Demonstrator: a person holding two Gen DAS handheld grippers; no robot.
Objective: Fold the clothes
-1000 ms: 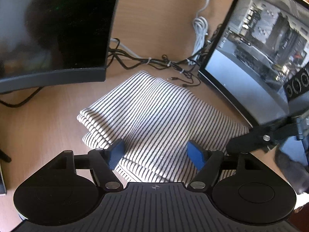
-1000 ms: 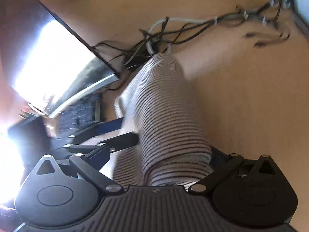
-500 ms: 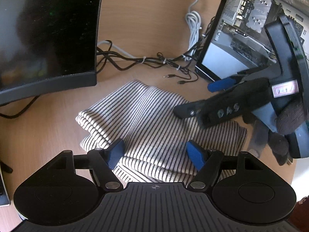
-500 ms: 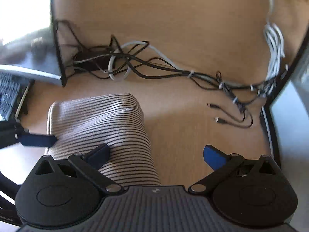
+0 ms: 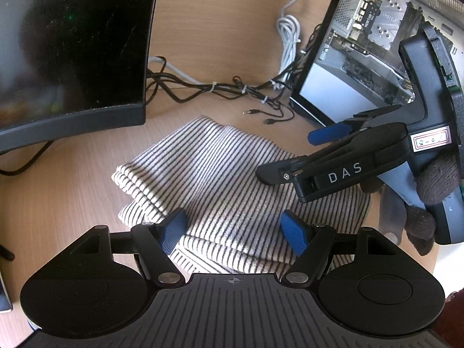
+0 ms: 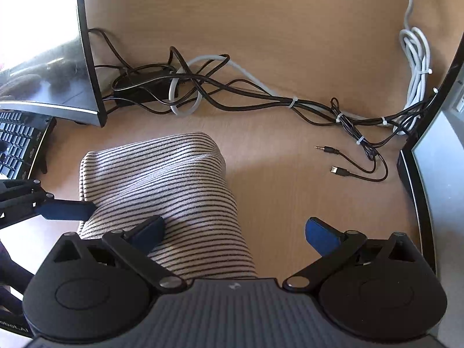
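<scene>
A folded black-and-white striped garment (image 5: 220,182) lies on the wooden desk (image 5: 72,179); it also shows in the right wrist view (image 6: 162,185). My left gripper (image 5: 233,226) stands open over the garment's near edge, its blue pads apart and pressing nothing. One of its fingers (image 6: 66,210) reaches in from the left in the right wrist view. My right gripper (image 6: 235,230) is open too, one finger above the cloth and the other above bare desk. From the left wrist view the right gripper (image 5: 290,153) hovers over the garment's right side, held by a gloved hand (image 5: 435,179).
A dark curved monitor (image 5: 72,52) stands at the back left and an open computer case (image 5: 374,49) at the right. Tangled black and white cables (image 6: 232,92) with loose plugs (image 6: 333,159) lie behind the garment. A keyboard (image 6: 17,142) sits at the left.
The right gripper had the striped cloth bunched between its jaws; it has let go, rolled, and swung in over the garment's right side. The left gripper has stayed put and open.
</scene>
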